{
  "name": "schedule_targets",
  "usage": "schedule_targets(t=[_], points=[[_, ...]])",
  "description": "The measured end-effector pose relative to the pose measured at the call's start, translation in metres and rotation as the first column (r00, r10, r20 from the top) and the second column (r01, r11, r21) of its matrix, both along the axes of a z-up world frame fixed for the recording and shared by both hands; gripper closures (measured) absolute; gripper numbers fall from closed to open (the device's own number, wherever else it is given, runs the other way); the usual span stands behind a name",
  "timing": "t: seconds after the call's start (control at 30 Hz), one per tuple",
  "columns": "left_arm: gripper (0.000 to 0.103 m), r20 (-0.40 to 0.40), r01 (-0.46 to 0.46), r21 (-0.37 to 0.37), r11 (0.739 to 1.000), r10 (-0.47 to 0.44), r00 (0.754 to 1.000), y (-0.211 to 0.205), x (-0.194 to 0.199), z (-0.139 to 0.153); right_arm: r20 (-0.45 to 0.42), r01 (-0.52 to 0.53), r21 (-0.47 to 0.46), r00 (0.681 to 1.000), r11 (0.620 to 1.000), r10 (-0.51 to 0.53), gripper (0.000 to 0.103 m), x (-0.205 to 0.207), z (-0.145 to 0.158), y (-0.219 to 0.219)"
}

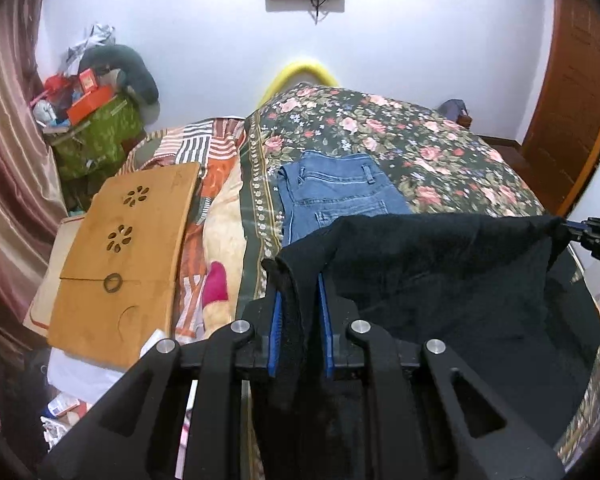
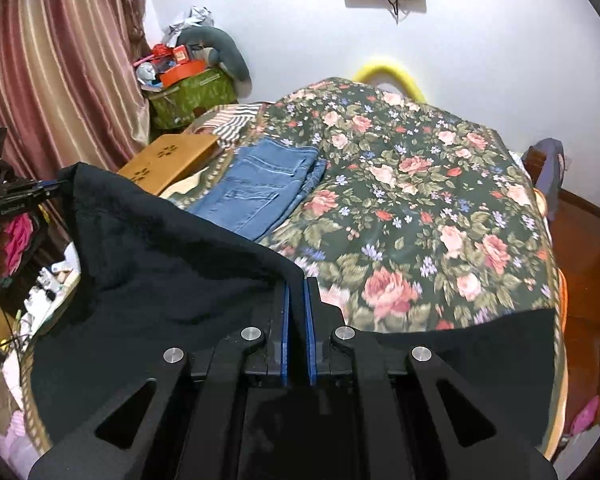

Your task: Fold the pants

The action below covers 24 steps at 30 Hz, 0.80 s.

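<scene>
Left wrist: low over bed's near edge, facing the far wall, close behind left gripper.
Right wrist: same, behind right gripper.
Shared: bed, jeans, black pants.

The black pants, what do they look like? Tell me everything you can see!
The black pants look like soft, dark, fuzzy cloth with no visible pattern. They are held up above the flowery bed cover, stretched between two grippers. The left gripper has its jaws shut on one bunched corner, and the right gripper pinches the other corner. The cloth sags between them and drapes down toward the bed's near edge.
</scene>
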<state>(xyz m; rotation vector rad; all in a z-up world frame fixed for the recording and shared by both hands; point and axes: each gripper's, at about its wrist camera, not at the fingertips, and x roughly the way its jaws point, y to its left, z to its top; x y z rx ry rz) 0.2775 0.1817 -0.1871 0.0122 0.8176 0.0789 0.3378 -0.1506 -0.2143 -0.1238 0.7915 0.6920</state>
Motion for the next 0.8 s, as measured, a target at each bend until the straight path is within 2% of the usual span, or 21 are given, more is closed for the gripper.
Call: schedule_targets(t=[0.2, 0.37, 0.67, 0.8], points=[[0.09, 0.009, 0.015, 0.028, 1.0, -0.015, 1.0, -0.012, -0.058, 0.003, -0.002, -0.005, 0.01, 1.0, 1.0, 0.005, 0.098, -0.057, 0.01, -0.011], [0.092, -0.001, -0.002, 0.007, 1.0, 0.002, 1.0, -0.012, -0.106, -0.003, -0.01, -0.034, 0.0, 0.999, 0.999, 0.034, 0.098, -0.103, 0.006, -0.013], [0.094, -0.08, -0.069, -0.022, 0.997, 0.067, 0.995, -0.008, -0.169, -0.046, -0.073, -0.059, -0.02, 0.996, 0.998, 0.058, 0.098, -0.164, -0.03, -0.011], [0.096, -0.123, -0.082, -0.011, 0.997, 0.08, 0.989, -0.013, -0.185, -0.069, -0.118, -0.049, -0.026, 0.992, 0.998, 0.045, 0.098, -0.173, -0.054, -0.01]])
